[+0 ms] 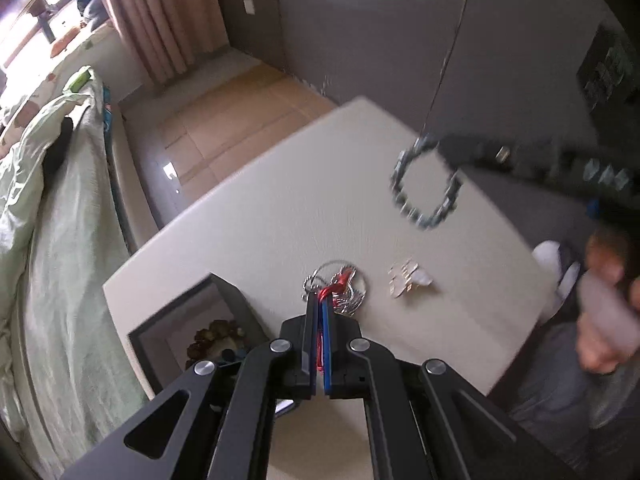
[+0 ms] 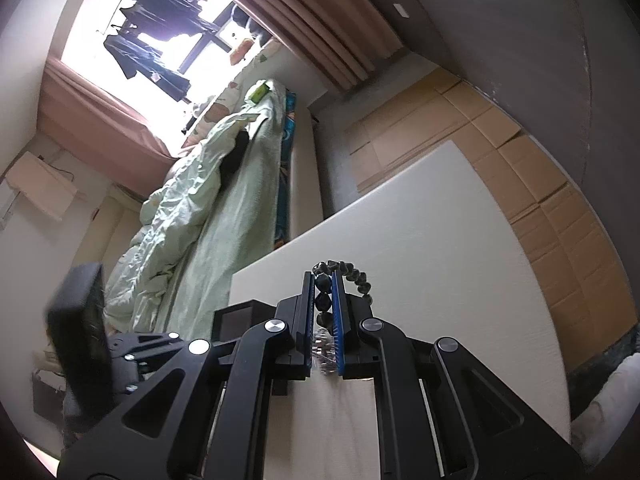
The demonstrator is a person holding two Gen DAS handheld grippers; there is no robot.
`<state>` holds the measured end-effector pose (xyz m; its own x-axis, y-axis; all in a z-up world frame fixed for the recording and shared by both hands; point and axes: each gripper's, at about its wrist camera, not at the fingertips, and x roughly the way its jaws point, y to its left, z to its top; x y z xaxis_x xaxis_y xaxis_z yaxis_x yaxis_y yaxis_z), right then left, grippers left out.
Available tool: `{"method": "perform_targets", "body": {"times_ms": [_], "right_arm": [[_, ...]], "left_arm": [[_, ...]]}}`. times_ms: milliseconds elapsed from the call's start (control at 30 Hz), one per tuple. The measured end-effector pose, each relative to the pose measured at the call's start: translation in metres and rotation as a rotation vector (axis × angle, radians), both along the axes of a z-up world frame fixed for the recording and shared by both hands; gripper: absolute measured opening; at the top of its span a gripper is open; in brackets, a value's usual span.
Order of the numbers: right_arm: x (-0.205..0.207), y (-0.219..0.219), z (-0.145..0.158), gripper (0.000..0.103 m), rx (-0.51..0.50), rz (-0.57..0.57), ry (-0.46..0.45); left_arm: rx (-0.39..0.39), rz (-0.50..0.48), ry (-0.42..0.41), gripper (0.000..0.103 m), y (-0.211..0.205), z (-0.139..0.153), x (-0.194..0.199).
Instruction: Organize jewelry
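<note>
Black box w/ brown bead bracelet inside.

Far half of the table lies bare and open to passage. Obstacles: black box at the near left corner; jewelry pile and pale scrap near centre; beaded bracelet hanging at right.

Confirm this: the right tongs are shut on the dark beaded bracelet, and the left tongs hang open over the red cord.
Not quite. The left tongs are shut on the red cord, as the left wrist view shows. The right tongs do grip the dark beaded bracelet.
</note>
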<state>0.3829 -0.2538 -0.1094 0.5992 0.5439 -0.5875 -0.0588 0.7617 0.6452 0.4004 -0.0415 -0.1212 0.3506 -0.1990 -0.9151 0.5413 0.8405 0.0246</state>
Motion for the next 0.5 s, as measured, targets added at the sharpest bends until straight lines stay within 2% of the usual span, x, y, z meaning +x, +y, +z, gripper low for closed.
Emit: {"method": "perform_targets", "body": {"times_ms": [267,500], "right_arm": [[-0.008,0.013,0.017,0.009,0.032,0.012,-0.059],[-0.013,0.025,0.026,0.009,0.070,0.036,-0.097]], "left_arm": [[-0.069,0.026,-0.088,0.000,0.004,0.070,-0.018],[-0.076,0.049,-0.152,0.000,0.012,0.102,-0.029]]}}
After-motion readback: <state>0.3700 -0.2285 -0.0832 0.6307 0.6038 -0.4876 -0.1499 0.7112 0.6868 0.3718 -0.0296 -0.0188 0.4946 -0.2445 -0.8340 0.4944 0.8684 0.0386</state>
